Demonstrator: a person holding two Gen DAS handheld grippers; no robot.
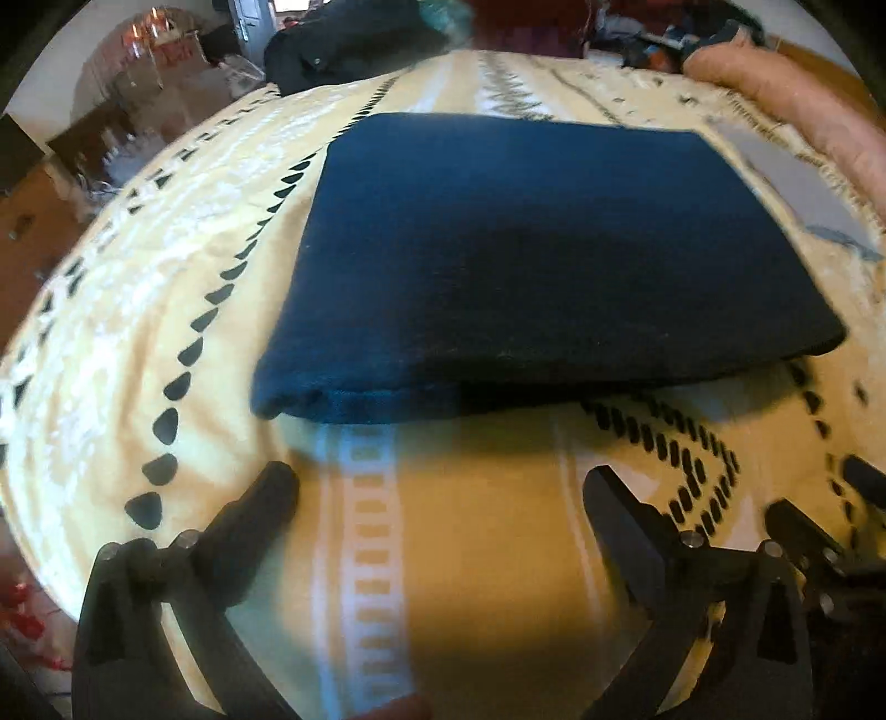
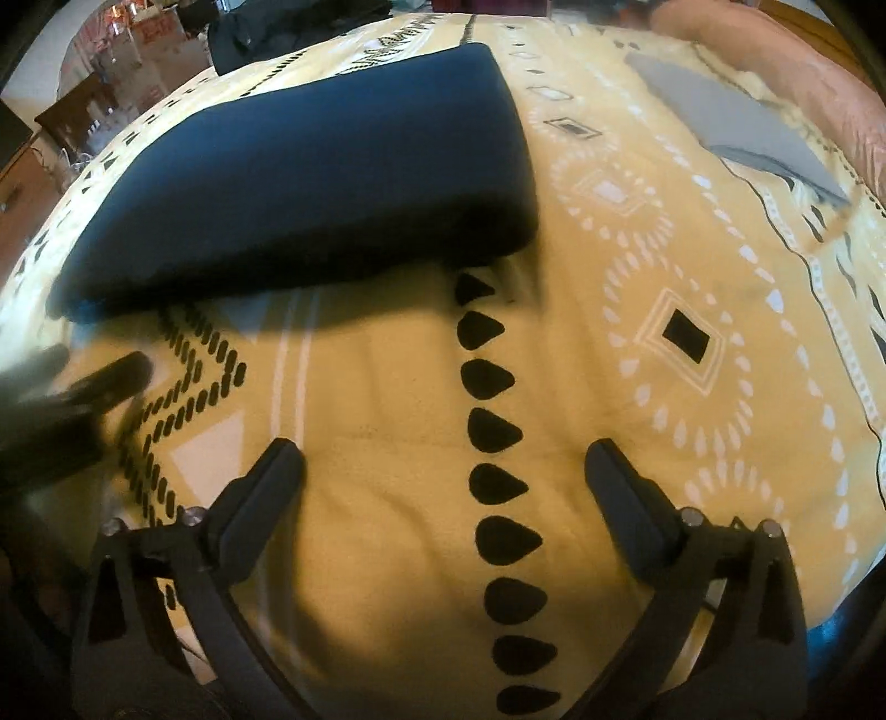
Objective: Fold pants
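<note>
The dark blue pants (image 1: 515, 260) lie folded into a flat rectangle on the yellow patterned bedspread (image 1: 476, 554). They also show in the right wrist view (image 2: 310, 183), at upper left. My left gripper (image 1: 443, 487) is open and empty, just short of the pants' near edge. My right gripper (image 2: 443, 459) is open and empty, over bare bedspread (image 2: 387, 421) to the right of and nearer than the pants. The left gripper's fingers (image 2: 105, 382) show blurred at the left edge of the right wrist view. The right gripper's fingers (image 1: 797, 526) show at the right edge of the left wrist view.
A folded grey garment (image 2: 736, 127) lies on the bed to the right of the pants. A pink pillow (image 1: 803, 105) runs along the far right. A pile of dark clothes (image 1: 343, 44) sits at the bed's far edge. Furniture (image 1: 138, 83) stands beyond the left side.
</note>
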